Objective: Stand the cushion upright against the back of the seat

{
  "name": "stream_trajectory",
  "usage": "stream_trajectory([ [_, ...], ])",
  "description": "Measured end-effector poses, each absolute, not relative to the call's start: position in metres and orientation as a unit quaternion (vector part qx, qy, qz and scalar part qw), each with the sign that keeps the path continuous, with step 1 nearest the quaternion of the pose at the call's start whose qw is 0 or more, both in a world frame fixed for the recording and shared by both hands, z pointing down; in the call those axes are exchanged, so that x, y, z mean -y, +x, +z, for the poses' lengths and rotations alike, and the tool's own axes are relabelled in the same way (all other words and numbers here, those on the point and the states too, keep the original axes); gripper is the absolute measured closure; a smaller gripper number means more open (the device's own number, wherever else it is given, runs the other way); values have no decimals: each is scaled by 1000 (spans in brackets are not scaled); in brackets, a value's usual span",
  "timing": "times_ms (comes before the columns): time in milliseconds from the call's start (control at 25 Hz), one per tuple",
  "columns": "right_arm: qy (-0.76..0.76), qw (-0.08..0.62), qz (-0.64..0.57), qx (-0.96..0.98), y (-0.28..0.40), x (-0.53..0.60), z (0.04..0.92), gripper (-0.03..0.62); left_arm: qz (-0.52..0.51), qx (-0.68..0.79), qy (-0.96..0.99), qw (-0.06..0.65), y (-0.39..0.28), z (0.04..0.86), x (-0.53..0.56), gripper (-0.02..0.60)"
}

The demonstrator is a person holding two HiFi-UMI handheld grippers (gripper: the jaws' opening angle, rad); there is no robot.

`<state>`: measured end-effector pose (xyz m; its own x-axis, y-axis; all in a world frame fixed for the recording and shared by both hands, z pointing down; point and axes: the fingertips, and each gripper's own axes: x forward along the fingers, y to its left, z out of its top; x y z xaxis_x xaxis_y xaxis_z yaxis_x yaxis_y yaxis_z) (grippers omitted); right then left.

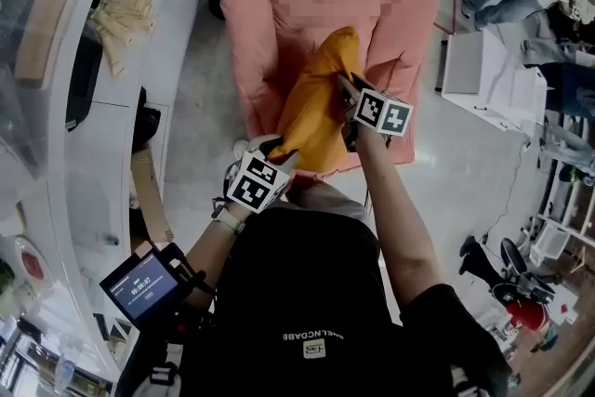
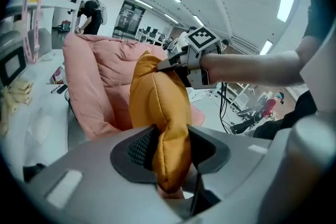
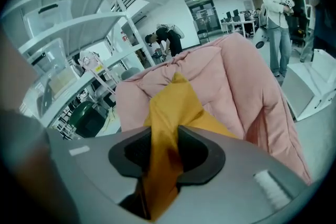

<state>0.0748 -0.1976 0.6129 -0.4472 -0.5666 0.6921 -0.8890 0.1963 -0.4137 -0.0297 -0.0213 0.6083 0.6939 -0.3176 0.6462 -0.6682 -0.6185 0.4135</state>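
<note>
At the far left a white counter point(image 1: 102, 107) is running out of the head view, and its clutter is too warped to name. Beside it, the left gripper point(image 2: 167, 150) is pinching the near, lower edge of the cushion point(image 1: 314, 112). Its grey jaws are pressing into a plump fold, and the stuffing is bulging over them, so the dark ribbed padding is showing on one side only.

The cushion, a mustard-orange pillow of smooth, tightly woven cloth, is hanging on edge between the two grippers. It is sitting over the front of the seat point(image 1: 270, 23), with its far corner pointing toward the backrest. Whether it is touching the seat cannot be told.

The seat is a soft, quilted pink armchair with puffy, rounded arms. Its back is appearing blurred in the head view, and the cushion is covering much of its base.

To the right, the right gripper point(image 3: 165, 150) is clamping a thin, flat flap at the cushion's upper side, and the cloth is filling the gap between its jaws. Further right, a white box point(image 1: 462, 62) is standing on the pale floor point(image 1: 446, 172)
</note>
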Motion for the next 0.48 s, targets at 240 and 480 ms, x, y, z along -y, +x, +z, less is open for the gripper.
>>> stream_trajectory([
  [240, 510, 138, 393, 753, 123, 192, 565, 476, 278, 279, 879, 270, -3, 560, 26, 410],
  [480, 545, 57, 405, 732, 167, 184, 522, 498, 287, 270, 898, 196, 19, 515, 39, 415],
])
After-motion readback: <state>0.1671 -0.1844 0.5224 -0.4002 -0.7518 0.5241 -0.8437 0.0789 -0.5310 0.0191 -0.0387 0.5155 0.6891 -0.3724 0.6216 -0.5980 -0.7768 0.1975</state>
